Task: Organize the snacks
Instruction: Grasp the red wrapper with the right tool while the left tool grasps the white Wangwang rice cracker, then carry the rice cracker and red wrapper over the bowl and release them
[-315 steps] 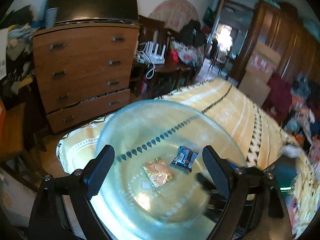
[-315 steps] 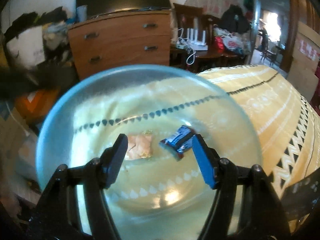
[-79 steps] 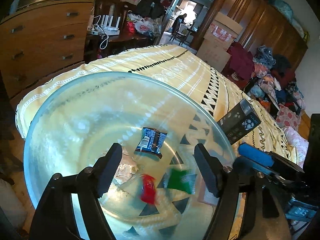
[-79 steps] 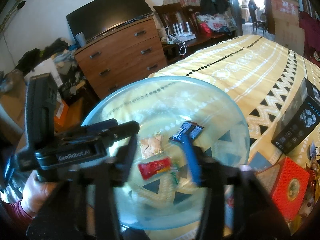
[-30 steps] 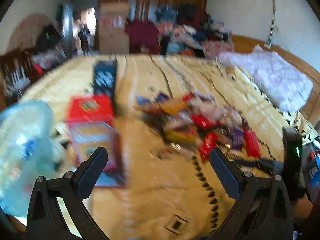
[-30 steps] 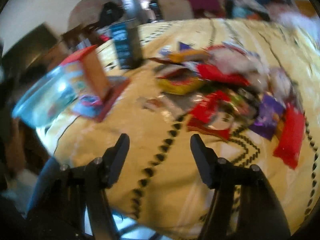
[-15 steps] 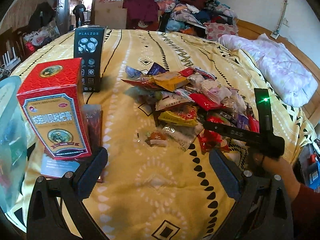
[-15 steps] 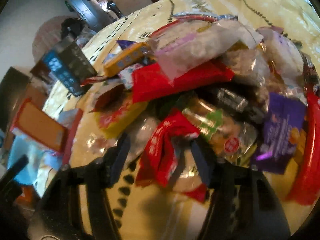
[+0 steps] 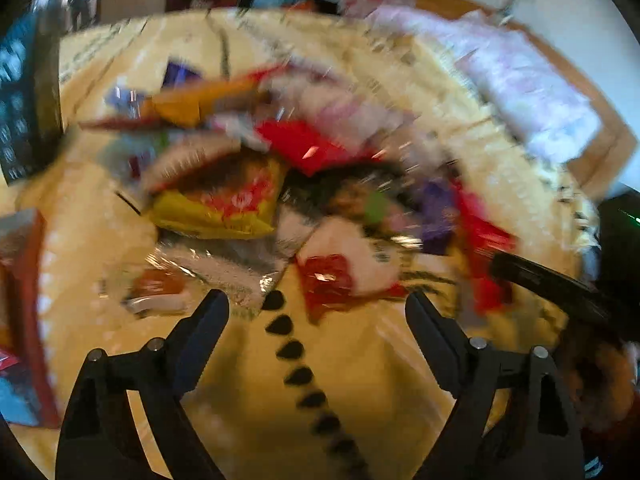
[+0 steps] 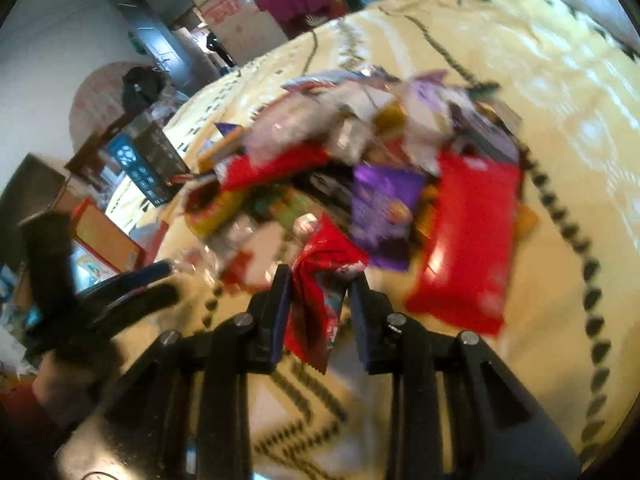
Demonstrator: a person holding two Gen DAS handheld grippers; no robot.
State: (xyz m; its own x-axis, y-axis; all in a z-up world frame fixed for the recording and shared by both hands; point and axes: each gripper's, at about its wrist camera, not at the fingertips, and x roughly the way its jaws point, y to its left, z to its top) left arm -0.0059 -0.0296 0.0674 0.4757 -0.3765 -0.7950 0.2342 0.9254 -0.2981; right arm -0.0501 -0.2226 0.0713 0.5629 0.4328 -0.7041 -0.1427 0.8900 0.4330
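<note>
Both views had swung away from the glass bowl seen moments earlier, now out of frame, to the heap of snacks (image 10: 360,184) in the middle of the yellow bedspread (image 10: 560,280). The right gripper (image 10: 320,292) was narrowing, its jaws closing around a red wrapper (image 10: 320,280) at the heap's near edge. The left gripper (image 9: 316,312) hung wide but closing, nothing between its jaws, just short of a small red sweet (image 9: 326,276). Another pick for sorting looked under way.
</note>
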